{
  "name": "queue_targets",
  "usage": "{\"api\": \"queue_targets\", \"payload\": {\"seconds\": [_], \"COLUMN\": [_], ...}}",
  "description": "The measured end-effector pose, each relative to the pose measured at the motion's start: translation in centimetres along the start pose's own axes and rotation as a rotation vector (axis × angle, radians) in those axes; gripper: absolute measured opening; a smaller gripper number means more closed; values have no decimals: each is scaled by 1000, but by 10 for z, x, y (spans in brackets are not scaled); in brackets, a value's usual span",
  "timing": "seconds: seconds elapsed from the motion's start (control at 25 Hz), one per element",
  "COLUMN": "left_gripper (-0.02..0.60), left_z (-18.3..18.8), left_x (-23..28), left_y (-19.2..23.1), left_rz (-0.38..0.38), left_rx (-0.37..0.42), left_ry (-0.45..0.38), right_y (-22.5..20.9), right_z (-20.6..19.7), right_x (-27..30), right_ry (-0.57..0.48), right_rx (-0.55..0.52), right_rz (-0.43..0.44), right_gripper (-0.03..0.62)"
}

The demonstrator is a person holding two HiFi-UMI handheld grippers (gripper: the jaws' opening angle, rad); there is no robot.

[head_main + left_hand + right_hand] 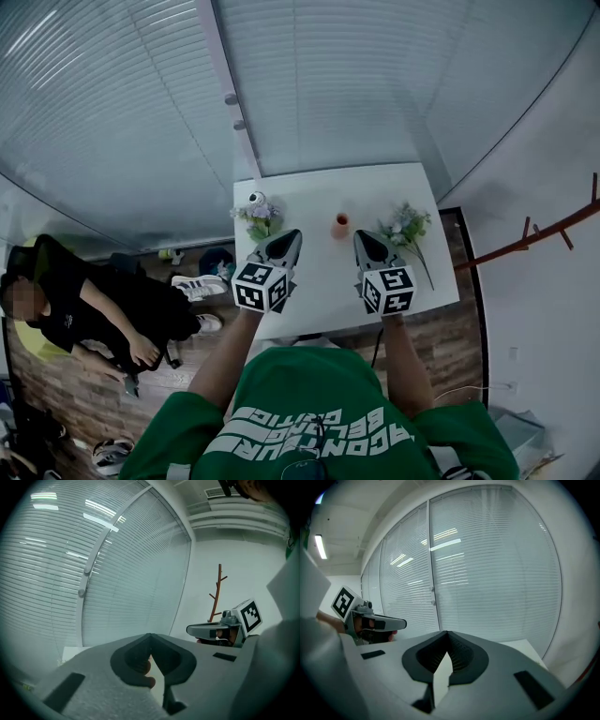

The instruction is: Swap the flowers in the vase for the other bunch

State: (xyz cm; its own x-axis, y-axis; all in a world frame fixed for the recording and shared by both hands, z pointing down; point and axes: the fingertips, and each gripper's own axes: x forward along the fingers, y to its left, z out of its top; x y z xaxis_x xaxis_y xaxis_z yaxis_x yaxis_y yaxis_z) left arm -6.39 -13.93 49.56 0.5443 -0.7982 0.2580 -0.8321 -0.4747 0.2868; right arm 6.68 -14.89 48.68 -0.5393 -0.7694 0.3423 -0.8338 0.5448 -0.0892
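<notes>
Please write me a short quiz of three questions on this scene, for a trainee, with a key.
1. True or false: the left gripper and the right gripper are both shut and hold nothing.
2. Name what lies on the table right of the right gripper.
3. The orange pot stands: A) on the table; B) on the floor; C) in the left gripper.
Key: 1 true; 2 a bunch of flowers; 3 A.

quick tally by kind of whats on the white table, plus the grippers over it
flower bunches: 2
orange vase: 1
white round object, too small to identify: 1
grippers: 2
total: 6
</notes>
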Motion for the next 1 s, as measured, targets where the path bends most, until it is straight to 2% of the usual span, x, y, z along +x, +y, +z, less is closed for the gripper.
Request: {"api": "queue_targets", "payload": {"seconds": [0.24,0.44,0.64,0.8,1.0], "left_gripper": [8,8,8,8,8], "left_z": [-1,-7,-19,-27,-40], "left_x": [32,57,73,80,84], "left_y": [-37,-77,-117,-140,-150], "left_rz": [-102,-216,-309,-355,-381], "left_rx": [30,49,61,69,66], "left_ry": [29,52,81,99,126], "right_y": [-45,-80,-106,-122,-145], "right_z": [-9,-25,-37,-50,-76], "right_x": [-36,-76,-111,-126,-130], "right_ry": [-1,17,33,56,128], "right_rx": [36,59,75,77,76], "right_rz": [-120,-244,-328,-383,-438], "right_gripper": [14,14,14,14,15]}}
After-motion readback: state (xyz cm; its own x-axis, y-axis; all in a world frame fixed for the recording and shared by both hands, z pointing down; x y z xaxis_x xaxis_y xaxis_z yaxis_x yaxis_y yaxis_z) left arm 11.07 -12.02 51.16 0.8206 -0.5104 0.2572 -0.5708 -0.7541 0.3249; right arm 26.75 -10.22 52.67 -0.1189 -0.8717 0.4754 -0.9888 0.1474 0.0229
